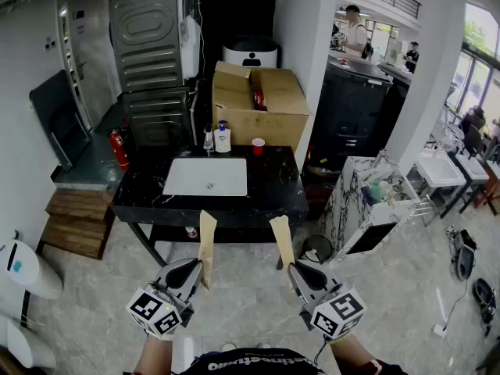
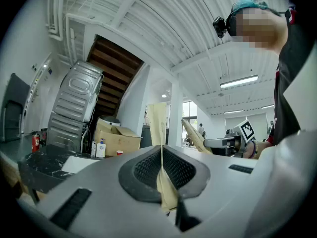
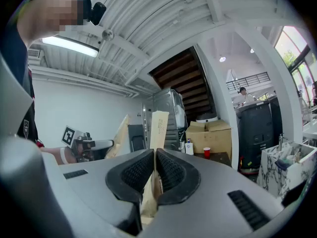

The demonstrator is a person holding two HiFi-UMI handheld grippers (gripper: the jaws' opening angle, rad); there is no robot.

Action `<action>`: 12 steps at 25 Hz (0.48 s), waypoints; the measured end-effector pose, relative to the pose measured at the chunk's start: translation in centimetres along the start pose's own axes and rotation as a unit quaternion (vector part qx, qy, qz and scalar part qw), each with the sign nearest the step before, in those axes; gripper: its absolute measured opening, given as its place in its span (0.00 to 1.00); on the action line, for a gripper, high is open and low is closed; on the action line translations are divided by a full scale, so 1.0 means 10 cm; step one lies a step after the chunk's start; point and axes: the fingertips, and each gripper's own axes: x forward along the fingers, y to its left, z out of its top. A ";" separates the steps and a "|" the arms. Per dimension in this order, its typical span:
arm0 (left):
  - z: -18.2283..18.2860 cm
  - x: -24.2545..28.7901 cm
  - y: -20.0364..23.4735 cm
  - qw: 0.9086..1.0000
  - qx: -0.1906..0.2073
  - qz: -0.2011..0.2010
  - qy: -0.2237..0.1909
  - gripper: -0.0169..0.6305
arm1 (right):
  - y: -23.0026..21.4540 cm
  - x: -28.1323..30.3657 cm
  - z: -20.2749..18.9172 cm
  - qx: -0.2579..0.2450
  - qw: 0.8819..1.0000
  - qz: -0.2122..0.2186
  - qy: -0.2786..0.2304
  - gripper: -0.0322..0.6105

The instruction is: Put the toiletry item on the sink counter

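I hold a flat tan paper packet in each gripper, both standing upright. My left gripper (image 1: 197, 266) is shut on the left packet (image 1: 207, 244), which the left gripper view shows pinched between the pads (image 2: 159, 123). My right gripper (image 1: 294, 269) is shut on the right packet (image 1: 282, 241), which rises from between its jaws in the right gripper view (image 3: 158, 128). Both grippers are level, over the floor in front of the black sink counter (image 1: 273, 190) with its white basin (image 1: 205, 176).
A soap pump bottle (image 1: 223, 137), a small bottle (image 1: 208, 141) and a red cup (image 1: 258, 145) stand along the counter's back edge. Behind it are cardboard boxes (image 1: 262, 100) and a metal machine (image 1: 148, 53). A fire extinguisher (image 1: 119, 147) stands left, a marbled cabinet (image 1: 367, 209) right.
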 end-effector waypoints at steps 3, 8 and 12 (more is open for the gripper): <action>0.01 0.01 0.00 1.000 0.000 -0.001 0.001 0.06 | -0.01 -0.01 0.01 0.001 1.000 0.000 0.000 0.13; -0.01 0.01 0.01 1.000 -0.004 -0.002 0.001 0.06 | -0.01 -0.01 0.01 -0.001 1.000 -0.002 0.001 0.13; 0.00 0.03 0.02 1.000 -0.003 -0.005 -0.004 0.06 | -0.02 0.01 0.03 -0.006 1.000 -0.002 -0.001 0.13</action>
